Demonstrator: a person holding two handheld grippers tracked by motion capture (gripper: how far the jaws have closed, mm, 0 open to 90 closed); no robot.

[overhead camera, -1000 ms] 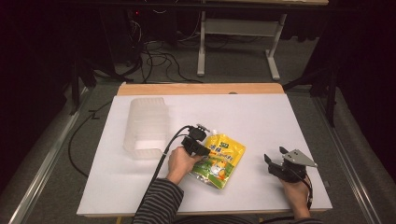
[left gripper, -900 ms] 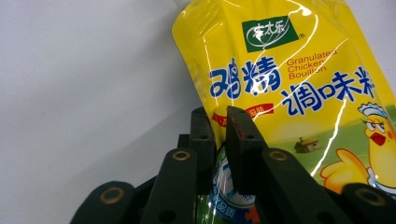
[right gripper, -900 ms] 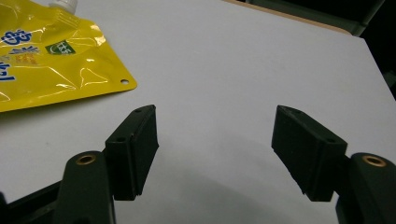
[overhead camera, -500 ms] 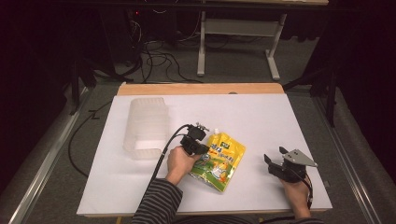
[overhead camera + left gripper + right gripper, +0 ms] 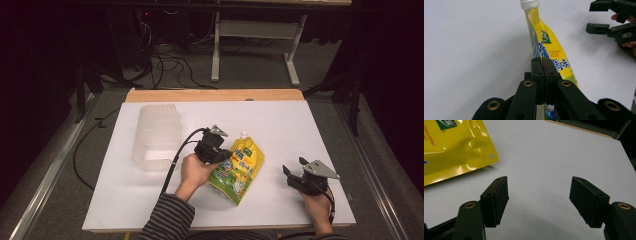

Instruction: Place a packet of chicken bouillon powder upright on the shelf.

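Observation:
A yellow spouted pouch [image 5: 241, 167] with a white cap [image 5: 244, 134] is near the table's front middle. My left gripper [image 5: 224, 161] is shut on its left edge and holds that side raised off the white table. In the left gripper view the jaws [image 5: 541, 65] meet on the thin edge of the pouch [image 5: 554, 57], whose cap [image 5: 529, 3] points away. My right gripper [image 5: 294, 166] rests at the front right, open, with nothing between its fingers [image 5: 539, 192]. A corner of the pouch [image 5: 454, 147] lies off to its left.
A clear plastic container [image 5: 157, 135] stands at the left of the white table top [image 5: 300, 125]. A wooden strip [image 5: 215, 95] runs along the far edge. The right gripper [image 5: 597, 16] shows at the top right of the left gripper view.
My left gripper has risen a little with the pouch's left edge in it, so the pouch tilts up from the table. The right gripper has stayed where it was.

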